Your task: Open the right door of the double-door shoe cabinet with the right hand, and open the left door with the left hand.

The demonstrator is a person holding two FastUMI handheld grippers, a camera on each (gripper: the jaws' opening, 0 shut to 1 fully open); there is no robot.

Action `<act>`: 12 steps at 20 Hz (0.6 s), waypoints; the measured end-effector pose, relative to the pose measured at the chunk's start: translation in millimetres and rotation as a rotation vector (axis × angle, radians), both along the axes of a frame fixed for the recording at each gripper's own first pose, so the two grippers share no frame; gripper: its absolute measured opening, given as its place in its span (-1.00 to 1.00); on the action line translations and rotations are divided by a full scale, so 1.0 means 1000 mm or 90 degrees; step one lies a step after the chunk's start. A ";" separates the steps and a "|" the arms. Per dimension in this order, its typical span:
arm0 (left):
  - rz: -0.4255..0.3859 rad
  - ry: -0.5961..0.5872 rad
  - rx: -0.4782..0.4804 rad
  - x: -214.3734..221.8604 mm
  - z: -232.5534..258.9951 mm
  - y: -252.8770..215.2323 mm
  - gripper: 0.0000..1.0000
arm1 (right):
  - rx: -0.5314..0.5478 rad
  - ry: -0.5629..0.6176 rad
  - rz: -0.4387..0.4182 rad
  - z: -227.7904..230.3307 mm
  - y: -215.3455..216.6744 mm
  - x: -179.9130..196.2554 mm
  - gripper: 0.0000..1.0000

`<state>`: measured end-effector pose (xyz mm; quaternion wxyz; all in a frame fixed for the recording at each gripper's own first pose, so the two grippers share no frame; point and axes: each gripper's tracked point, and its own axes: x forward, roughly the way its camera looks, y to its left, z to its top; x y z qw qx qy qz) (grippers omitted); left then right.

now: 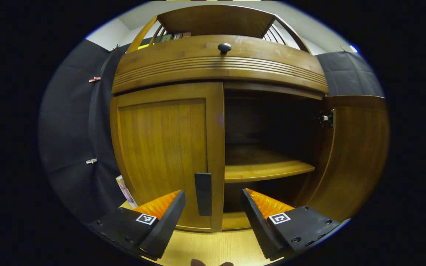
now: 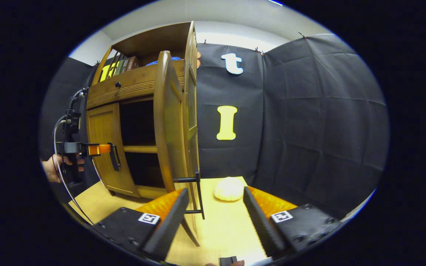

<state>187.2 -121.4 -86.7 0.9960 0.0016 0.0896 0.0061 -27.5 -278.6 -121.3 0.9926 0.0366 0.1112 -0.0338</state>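
1. The left door [image 1: 165,155] of the shoe cabinet [image 1: 220,62] is shut; the right door [image 2: 166,122] is swung open.
2. Stiff, hinged wood is judged; the left door's dark handle [image 1: 203,194] should be taken.
3. The left gripper [image 1: 213,218] is spread apart around that handle, untouched; the right gripper [image 2: 213,218] is held apart too.

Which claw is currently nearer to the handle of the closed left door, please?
Left. The left claw sits open right at the left door handle; the right claw is off by the open right door.
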 end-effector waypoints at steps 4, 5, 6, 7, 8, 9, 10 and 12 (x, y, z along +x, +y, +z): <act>0.023 0.020 -0.004 0.030 -0.025 0.011 0.77 | 0.102 0.001 -0.018 0.000 -0.012 -0.008 0.96; 0.029 0.022 0.004 0.038 -0.029 0.016 0.75 | 0.107 0.001 -0.025 0.002 -0.015 -0.012 0.96; 0.033 0.022 0.014 0.044 -0.034 0.020 0.66 | 0.098 -0.005 -0.038 0.006 -0.021 -0.014 0.96; 0.038 0.022 0.022 0.048 -0.038 0.025 0.60 | 0.084 -0.011 -0.043 0.009 -0.023 -0.015 1.00; 0.042 0.021 0.023 0.055 -0.040 0.027 0.51 | 0.067 -0.013 -0.045 0.012 -0.024 -0.016 0.96; 0.044 0.020 0.020 0.057 -0.042 0.026 0.48 | 0.052 -0.014 -0.046 0.015 -0.023 -0.018 1.00; 0.041 0.020 0.017 0.059 -0.043 0.024 0.44 | 0.044 -0.016 -0.046 0.018 -0.021 -0.022 0.96; 0.032 0.014 0.014 0.071 -0.040 0.025 0.22 | 0.042 -0.019 -0.049 0.023 -0.016 -0.027 0.96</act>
